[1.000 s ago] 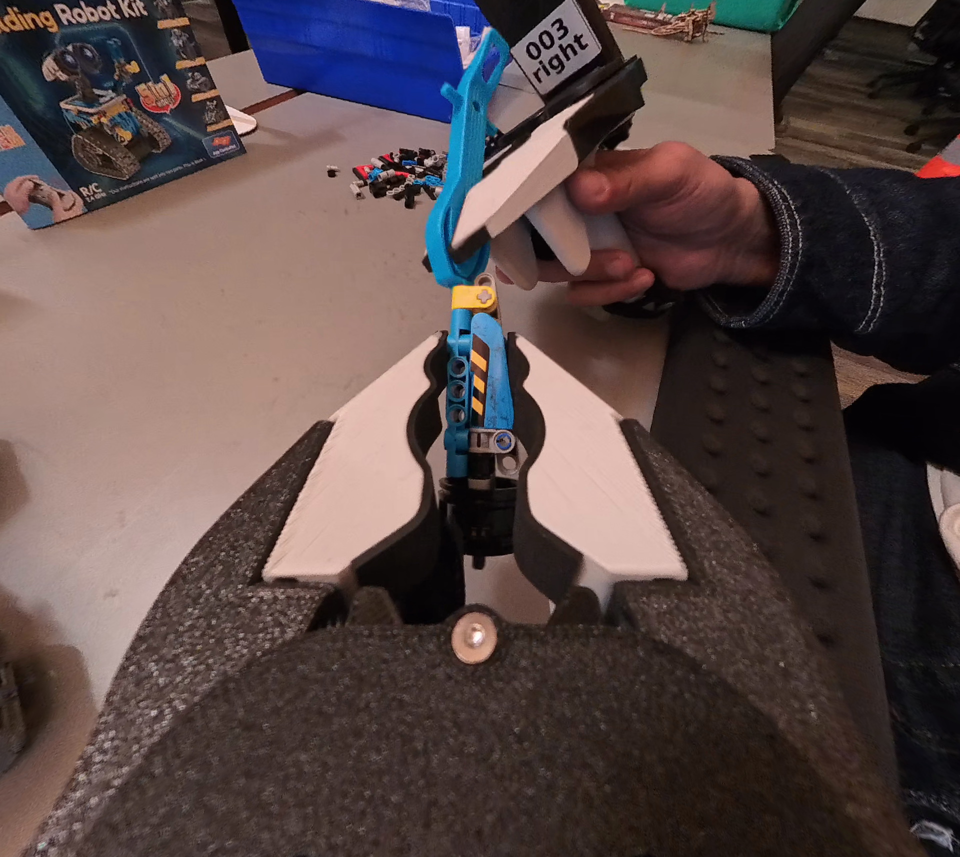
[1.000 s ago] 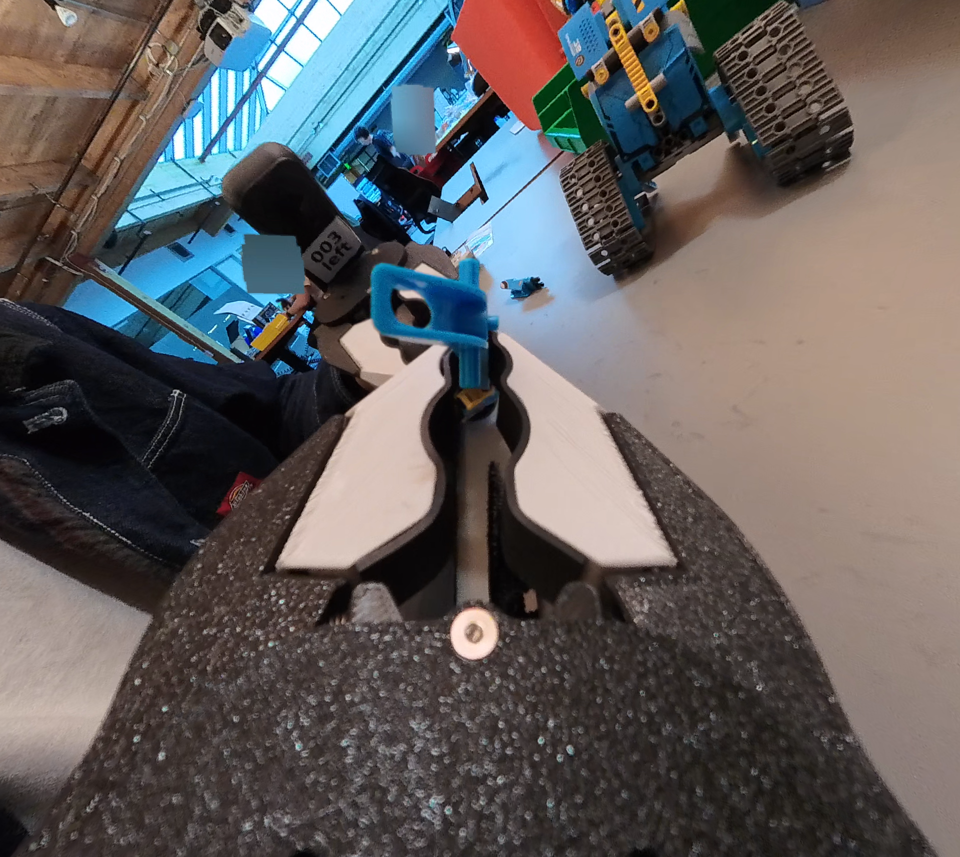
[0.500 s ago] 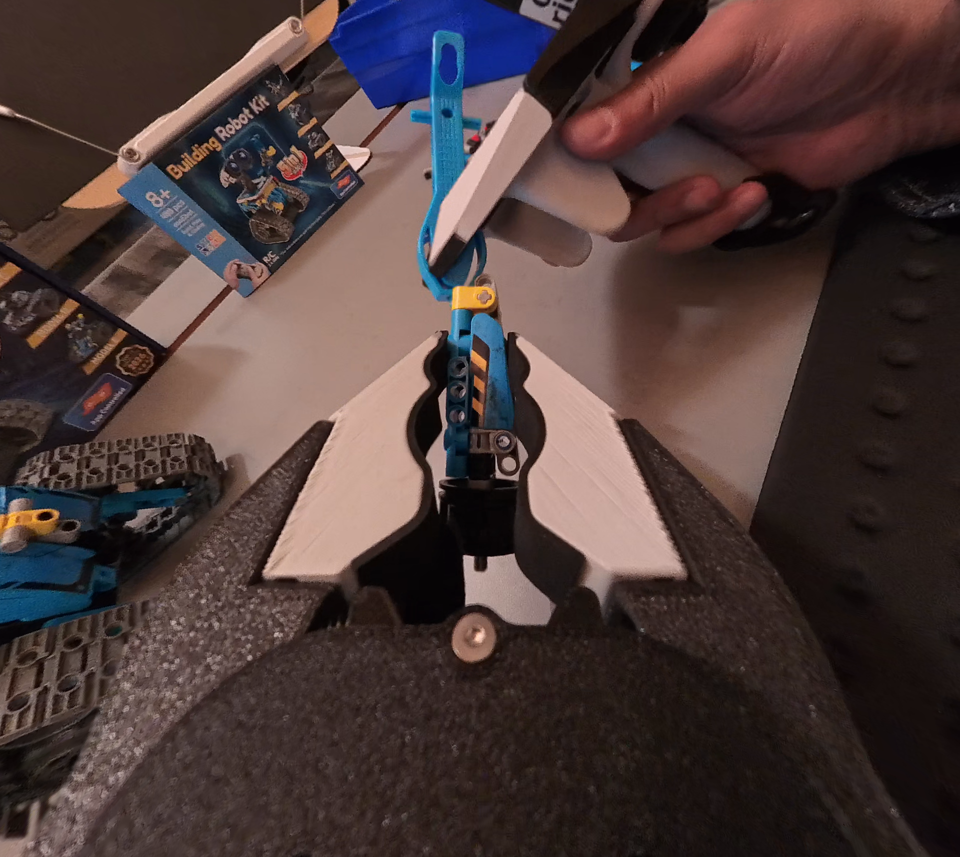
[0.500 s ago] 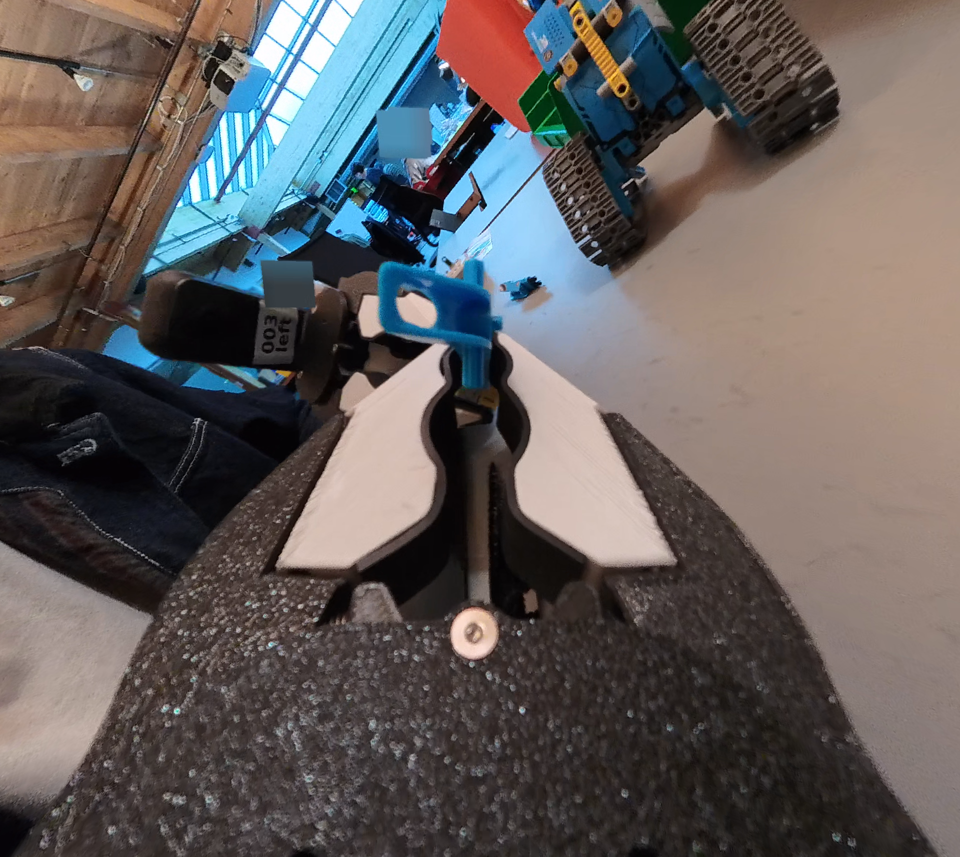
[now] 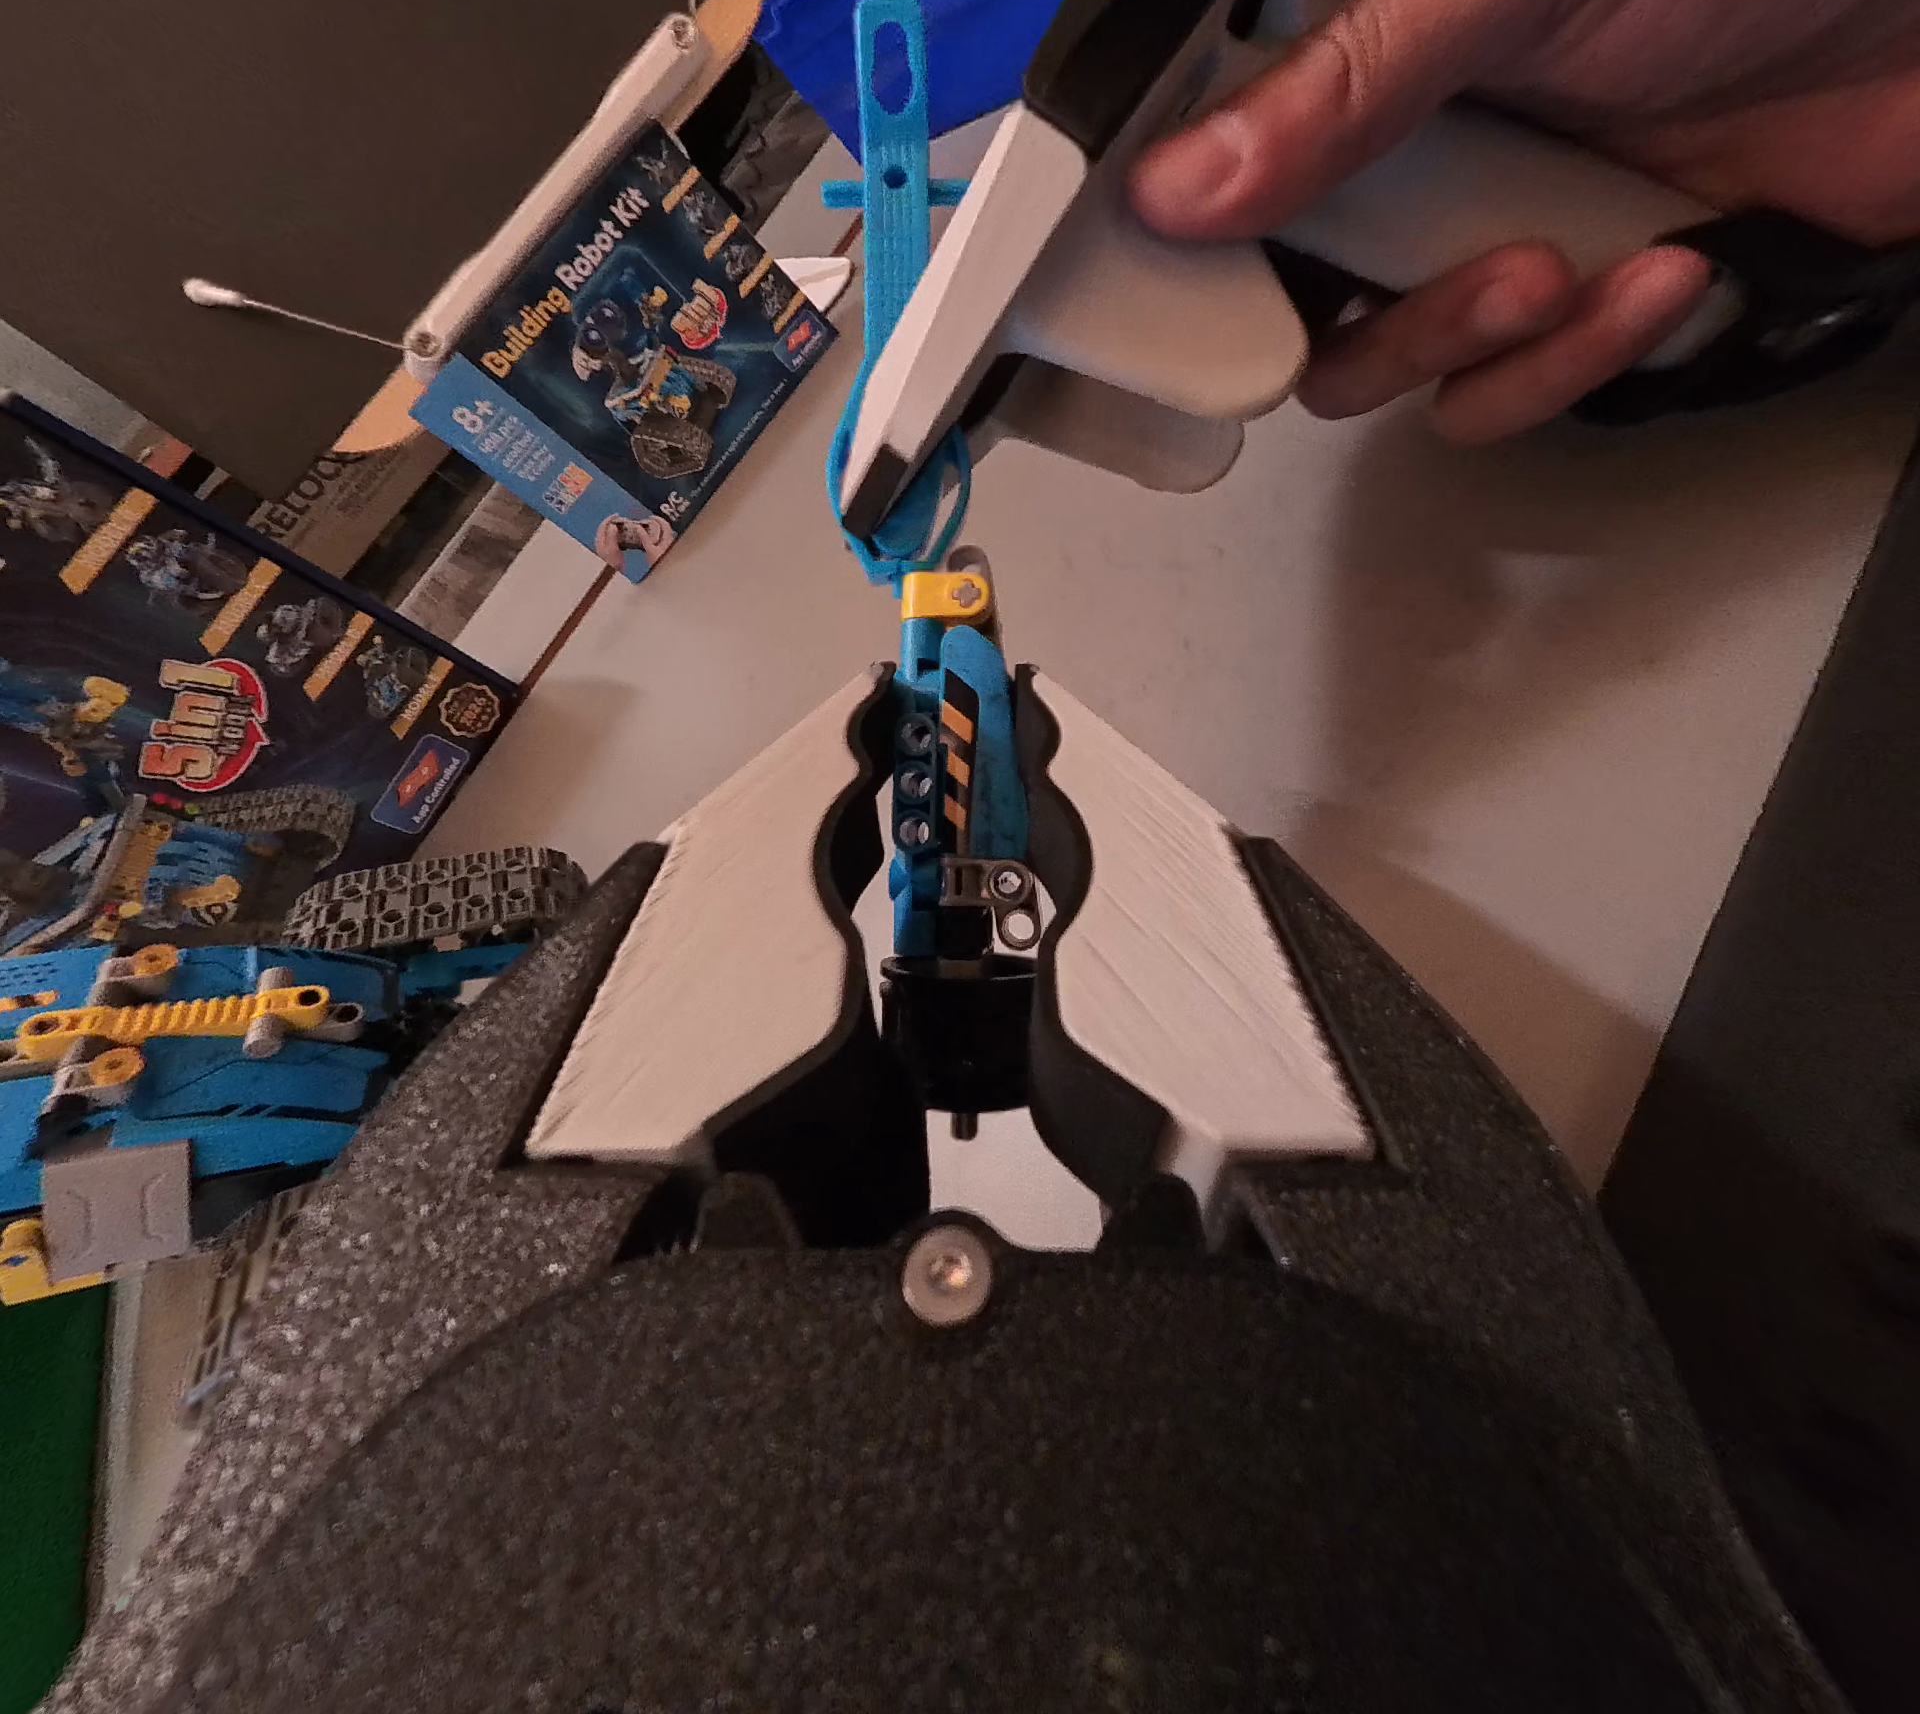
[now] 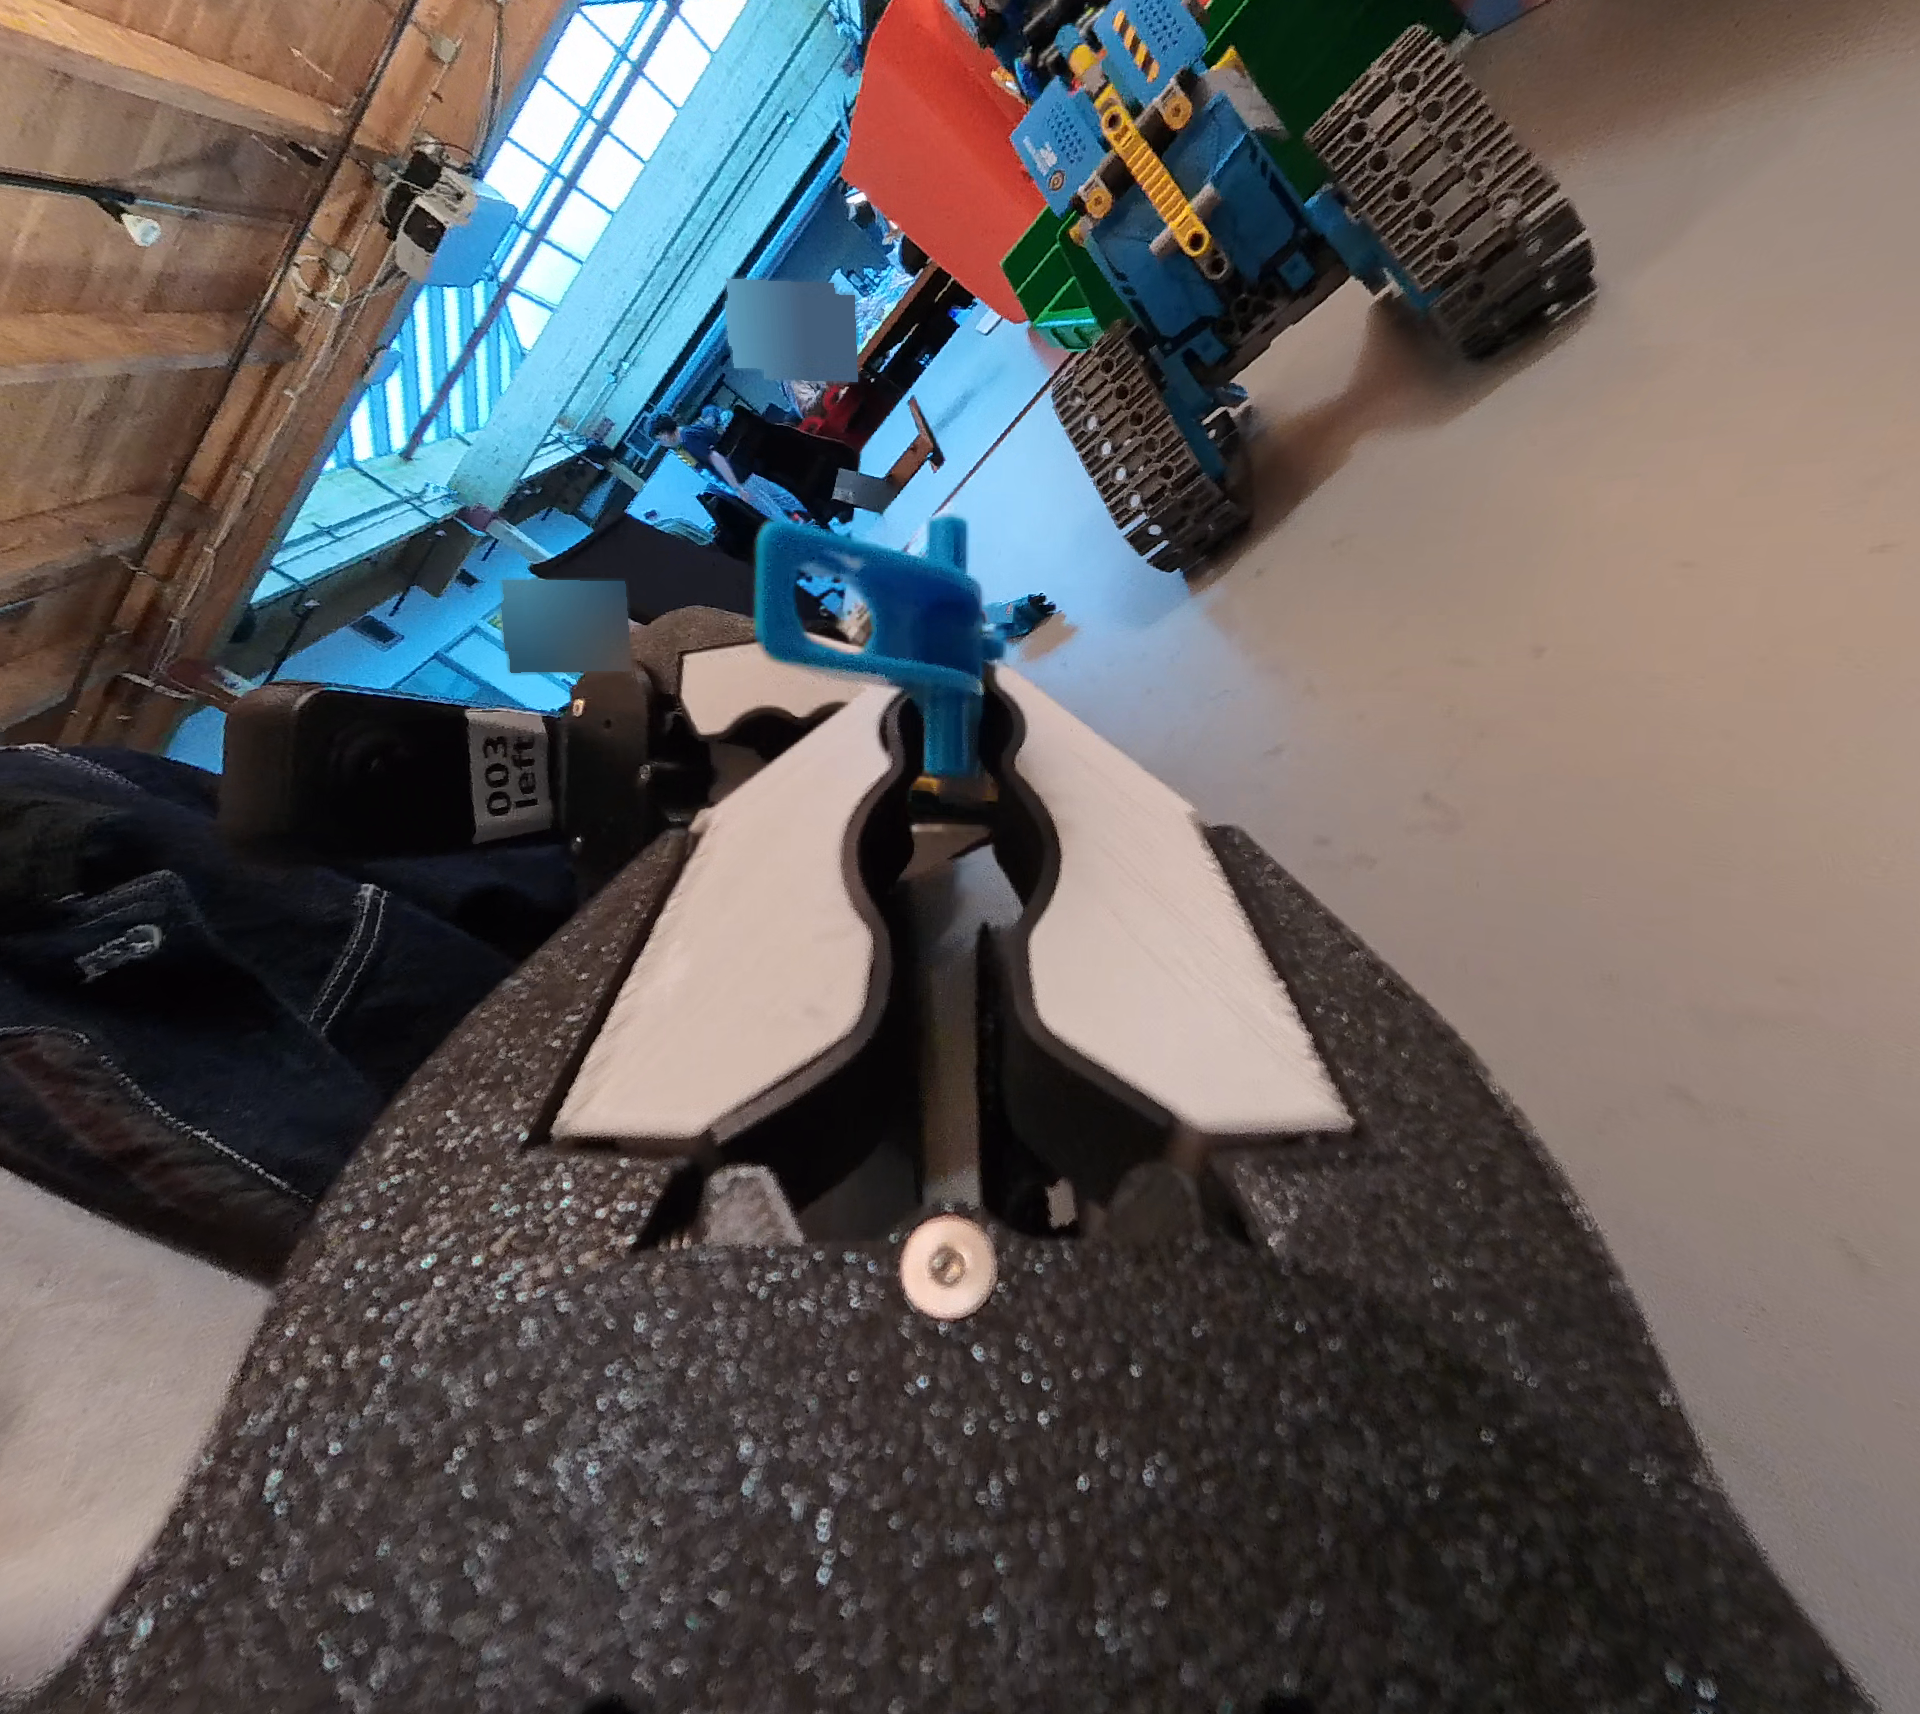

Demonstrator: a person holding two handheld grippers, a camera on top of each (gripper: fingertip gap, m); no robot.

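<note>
While clamped on a blue-and-yellow toy brick assembly (image 5: 951,771), left gripper (image 5: 948,688) above grey table (image 5: 1299,677).
Right gripper (image 6: 948,708) pinched on flat blue plastic pry tool (image 6: 883,615), tip touching assembly's yellow connector (image 5: 945,596).

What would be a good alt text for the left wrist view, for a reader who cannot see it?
The left gripper is shut on a small blue brick assembly with a yellow connector at its tip. Just above, the right gripper, held by a hand, grips a light blue lever tool that meets the connector. A tracked toy vehicle and kit boxes stand at left.
</note>
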